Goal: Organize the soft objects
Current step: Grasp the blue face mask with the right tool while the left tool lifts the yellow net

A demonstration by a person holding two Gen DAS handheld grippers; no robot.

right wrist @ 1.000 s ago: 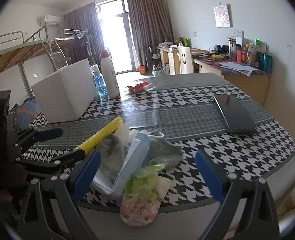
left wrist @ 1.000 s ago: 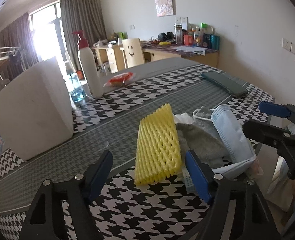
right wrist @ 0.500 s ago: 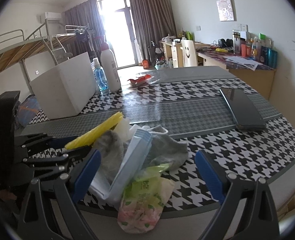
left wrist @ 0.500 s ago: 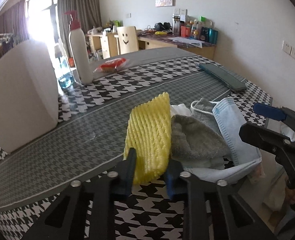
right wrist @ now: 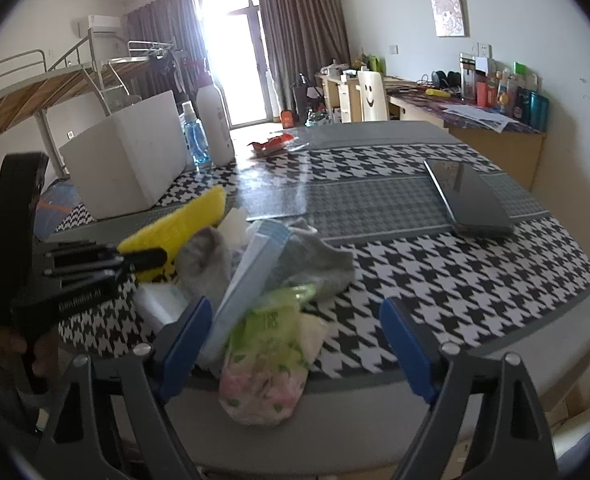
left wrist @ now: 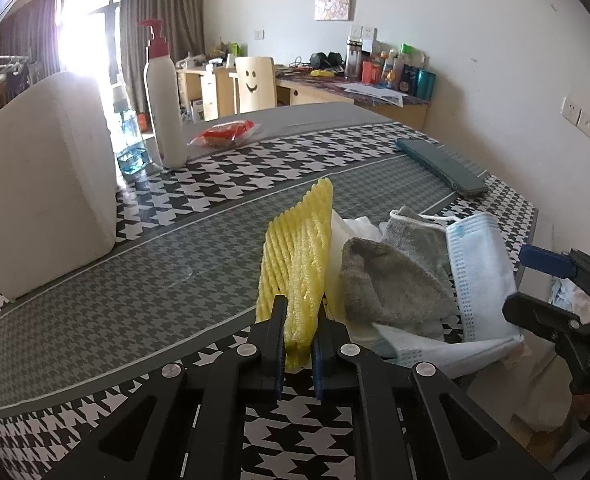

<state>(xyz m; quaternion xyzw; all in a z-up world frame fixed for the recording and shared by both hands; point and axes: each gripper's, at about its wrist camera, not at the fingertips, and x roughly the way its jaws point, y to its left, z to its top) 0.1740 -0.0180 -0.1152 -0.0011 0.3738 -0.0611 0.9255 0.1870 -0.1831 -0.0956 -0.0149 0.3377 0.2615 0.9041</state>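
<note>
On the houndstooth table (left wrist: 223, 184) lies a heap of soft things: a yellow foam net (left wrist: 299, 248), a grey sock (left wrist: 387, 284), a blue face mask (left wrist: 479, 272) and a green-and-pink tissue pack (right wrist: 263, 360). My left gripper (left wrist: 298, 320) is shut on the near end of the foam net (right wrist: 175, 228), which stands on edge. It shows at the left of the right wrist view too, as the left gripper (right wrist: 147, 260). My right gripper (right wrist: 295, 308) is closing. The tissue pack and the mask's edge (right wrist: 247, 280) sit between its jaws, and the pads do not press them.
A white foam box (left wrist: 43, 180) stands at the left, with a pump bottle (left wrist: 165, 100), a blue bottle (right wrist: 195, 136) and a red snack packet (left wrist: 225, 134) behind it. A dark flat case (right wrist: 467, 196) lies at the right. The tissue pack overhangs the near table edge (right wrist: 375, 400).
The left gripper's jaws have shut on the near end of the yellow foam net and tipped it up on edge. The right gripper's jaws have narrowed slightly around the tissue pack.
</note>
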